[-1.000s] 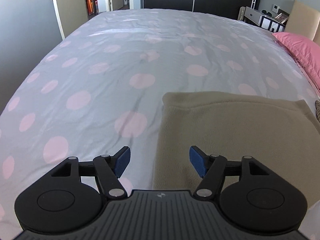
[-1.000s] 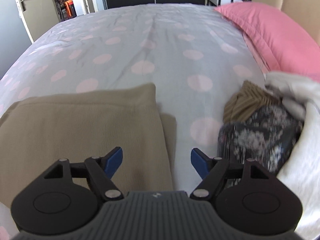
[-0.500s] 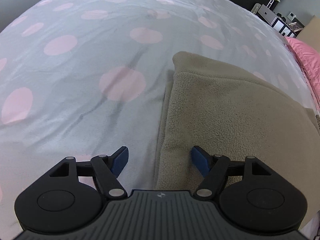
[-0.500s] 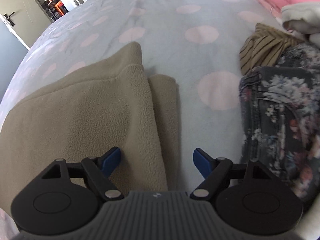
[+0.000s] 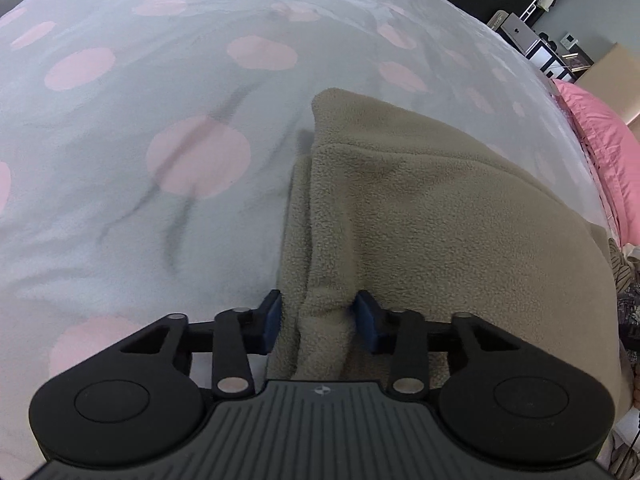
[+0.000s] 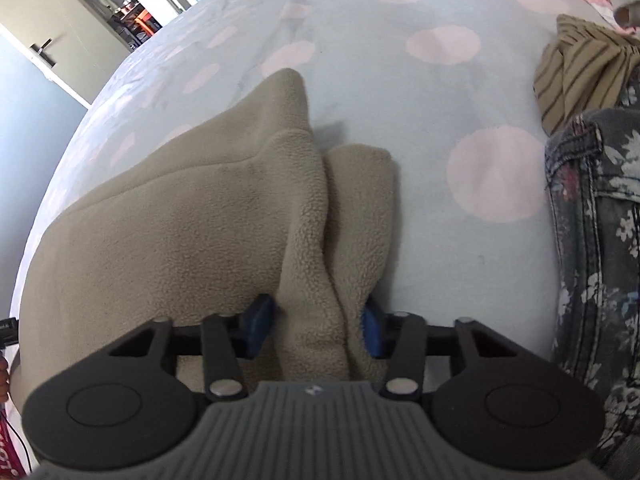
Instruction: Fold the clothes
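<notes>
on dotted grey bedspread [image 5: 160, 240], beige fleece garment [image 5: 440, 220] part-folded, left gripper [image 5: 318, 316] and right gripper [image 6: 318, 322] just clamped on its near corners; further folds plus floral and striped clothes [image 6: 592, 240] likely remaining.

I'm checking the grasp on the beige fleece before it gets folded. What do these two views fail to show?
- Near edge of the beige fleece: hidden behind the left tool and right tool.
- Floral garment: cut off by the right wrist view's edge.
- Striped garment: partly covered, shape unclear.

One fleece [image 5: 440, 208], two tongs [image 5: 318, 316] [image 6: 318, 320], one pillow [image 5: 608, 160].
</notes>
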A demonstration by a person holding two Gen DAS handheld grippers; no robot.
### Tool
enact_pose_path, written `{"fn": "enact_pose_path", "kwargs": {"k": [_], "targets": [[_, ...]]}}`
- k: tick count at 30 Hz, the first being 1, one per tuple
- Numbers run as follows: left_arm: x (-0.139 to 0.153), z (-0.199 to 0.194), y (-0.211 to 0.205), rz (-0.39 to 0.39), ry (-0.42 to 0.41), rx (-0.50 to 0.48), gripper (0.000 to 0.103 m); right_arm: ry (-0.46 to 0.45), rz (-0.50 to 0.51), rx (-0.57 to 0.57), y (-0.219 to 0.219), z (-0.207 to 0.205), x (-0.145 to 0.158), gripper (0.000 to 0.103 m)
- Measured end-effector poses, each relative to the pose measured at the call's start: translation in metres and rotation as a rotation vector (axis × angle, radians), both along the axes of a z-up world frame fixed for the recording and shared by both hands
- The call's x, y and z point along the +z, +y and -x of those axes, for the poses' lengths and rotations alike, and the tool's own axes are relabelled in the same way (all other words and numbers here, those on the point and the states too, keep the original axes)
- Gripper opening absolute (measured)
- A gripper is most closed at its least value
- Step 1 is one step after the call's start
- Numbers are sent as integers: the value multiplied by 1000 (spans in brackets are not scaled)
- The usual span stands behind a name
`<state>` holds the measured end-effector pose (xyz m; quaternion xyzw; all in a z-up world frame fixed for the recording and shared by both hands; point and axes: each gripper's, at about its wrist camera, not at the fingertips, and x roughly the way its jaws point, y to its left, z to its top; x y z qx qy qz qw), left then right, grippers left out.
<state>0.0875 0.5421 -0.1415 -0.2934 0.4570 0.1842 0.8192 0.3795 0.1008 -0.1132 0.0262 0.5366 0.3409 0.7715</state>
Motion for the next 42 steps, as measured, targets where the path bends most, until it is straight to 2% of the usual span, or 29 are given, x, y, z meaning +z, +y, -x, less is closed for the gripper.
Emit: {"fn": "enact_pose_path", "kwargs": {"k": [2, 3, 4, 8, 12, 15, 18, 21, 28, 34, 37, 42], "targets": [[2, 1, -4, -19, -2, 14, 30, -40, 28, 3, 5, 9, 7, 32], [4, 2, -7, -20, -9, 26, 23, -63, 46, 4, 8, 13, 11, 29], [7, 3, -10, -29, -11, 35, 20, -87, 65, 5, 10, 18, 15, 26], [28, 12, -21, -123, -17, 51, 17, -158, 103, -20, 10, 33, 33, 23], [59, 29, -21, -130, -76, 78, 16, -196, 80, -45, 0, 47, 60, 21], [82, 37, -27, -154, -94, 61, 15, -222, 67, -45, -7, 63, 84, 20], [102, 48, -40, -201, -103, 38, 15, -224, 46, -38, -15, 82, 106, 18], [121, 68, -49, -209, -120, 29, 15, -217, 30, -19, -26, 104, 125, 18], [152, 139, -70, -214, -118, 4, 14, -175, 17, 67, -66, 177, 141, 18], [146, 200, -87, -186, -109, -5, 14, -112, -11, 132, -102, 228, 132, 18], [126, 214, -89, -159, -75, 11, 14, -78, -1, 147, -108, 241, 111, 18], [91, 225, -91, -163, -17, 18, 14, -47, 43, 179, -111, 242, 82, 18]]}}
